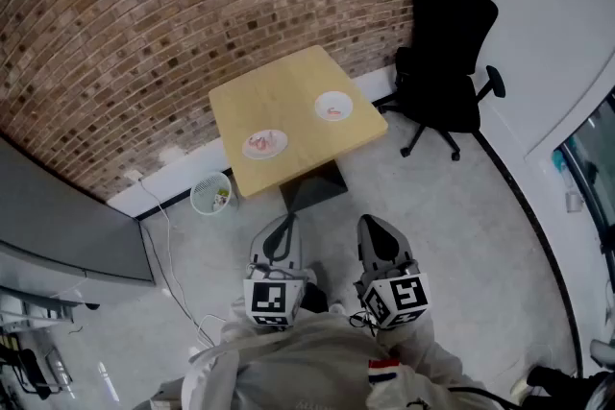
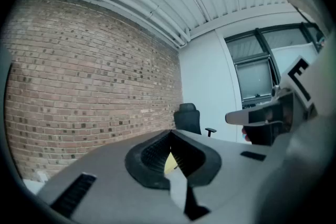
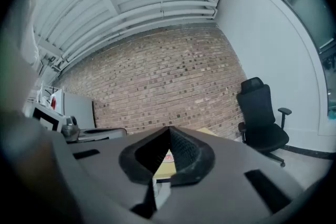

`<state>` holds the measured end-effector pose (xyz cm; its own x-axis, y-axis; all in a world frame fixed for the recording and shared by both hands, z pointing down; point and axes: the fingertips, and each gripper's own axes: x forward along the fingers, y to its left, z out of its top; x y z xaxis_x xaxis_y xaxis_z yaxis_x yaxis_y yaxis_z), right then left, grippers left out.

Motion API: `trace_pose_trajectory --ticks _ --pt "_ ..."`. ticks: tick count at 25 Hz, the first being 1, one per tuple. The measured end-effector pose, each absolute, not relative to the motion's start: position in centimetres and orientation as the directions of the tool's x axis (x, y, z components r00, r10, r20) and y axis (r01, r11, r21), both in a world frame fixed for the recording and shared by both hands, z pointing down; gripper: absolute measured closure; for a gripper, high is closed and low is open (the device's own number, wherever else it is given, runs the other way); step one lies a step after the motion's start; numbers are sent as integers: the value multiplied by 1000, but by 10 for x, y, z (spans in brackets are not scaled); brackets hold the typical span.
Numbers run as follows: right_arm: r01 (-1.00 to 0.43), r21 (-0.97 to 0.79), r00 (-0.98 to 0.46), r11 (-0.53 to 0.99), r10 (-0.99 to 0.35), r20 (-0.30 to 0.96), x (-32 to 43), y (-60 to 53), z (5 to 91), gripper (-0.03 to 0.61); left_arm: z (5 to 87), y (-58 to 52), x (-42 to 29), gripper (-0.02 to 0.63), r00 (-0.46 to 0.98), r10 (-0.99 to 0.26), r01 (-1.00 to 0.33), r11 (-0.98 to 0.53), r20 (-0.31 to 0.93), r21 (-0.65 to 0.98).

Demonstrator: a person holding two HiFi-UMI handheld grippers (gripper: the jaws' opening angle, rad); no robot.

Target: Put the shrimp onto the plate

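A small wooden table stands against the brick wall, well ahead of me. On it are two white dishes, each with something pink in it. One dish is near the table's front left and the other dish is at its right. Whether the pink pieces are shrimp is too small to tell. My left gripper and right gripper are held close to my body, side by side over the floor, short of the table. Both point level at the table with their tips together and nothing between them. The left gripper and the right gripper each show only a sliver of tabletop past their tips.
A black office chair stands right of the table. A white waste basket sits on the floor at the table's left, with a cable trailing past it. A grey cabinet fills the left side.
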<state>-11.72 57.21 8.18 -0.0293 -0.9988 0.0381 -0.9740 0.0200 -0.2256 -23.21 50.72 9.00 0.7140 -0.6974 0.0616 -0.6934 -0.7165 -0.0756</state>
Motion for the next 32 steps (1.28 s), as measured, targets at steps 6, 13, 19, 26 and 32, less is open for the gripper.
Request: trace_pose_trajectory --ticks 6,13,19,26,32 --pt "-971 -237 -59 39 -995 78 -106 546 95 554 100 480 -220 603 701 -709 -706 -705 77 -65" --pt "-974 -223 -63 40 -993 96 -84 484 102 555 106 418 -198 603 698 -713 -710 -701 67 -59" --pt "-976 -213 -70 42 -990 124 -71 410 102 555 109 341 -188 603 684 -726 -725 -687 77 -36" --pt "-979 -195 -82 54 -987 140 -64 317 97 555 108 253 -181 603 676 -733 -733 -679 82 -29" --pt "-978 -201 -88 51 -980 176 -63 261 105 555 116 198 -184 603 668 -736 -739 -673 105 -13"
